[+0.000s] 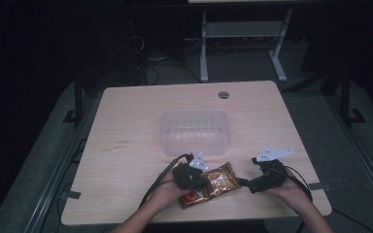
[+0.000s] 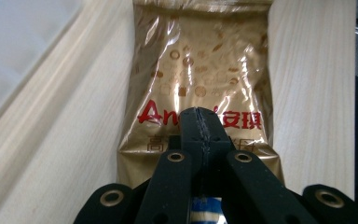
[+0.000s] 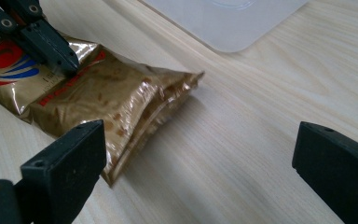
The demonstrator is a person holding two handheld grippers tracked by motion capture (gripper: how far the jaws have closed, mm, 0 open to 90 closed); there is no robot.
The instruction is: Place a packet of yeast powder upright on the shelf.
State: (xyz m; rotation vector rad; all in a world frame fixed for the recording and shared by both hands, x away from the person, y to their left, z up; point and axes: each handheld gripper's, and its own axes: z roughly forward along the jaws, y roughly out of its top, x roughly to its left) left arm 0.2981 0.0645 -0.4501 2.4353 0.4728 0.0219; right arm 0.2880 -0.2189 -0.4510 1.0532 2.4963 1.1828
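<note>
Just one gold packet [image 1: 214, 184], one clear tub [image 1: 194, 132], two claws.

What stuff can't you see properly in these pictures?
- Gold snack bag: in the left gripper view the closed left gripper covers part of its red lettering.
- Whether those jaws pinch the film or just press on it: cannot tell.
- Clear plastic tub: the right gripper view's top edge cuts it to a corner.
- Small marks on the table: too tiny in the high view.
</note>
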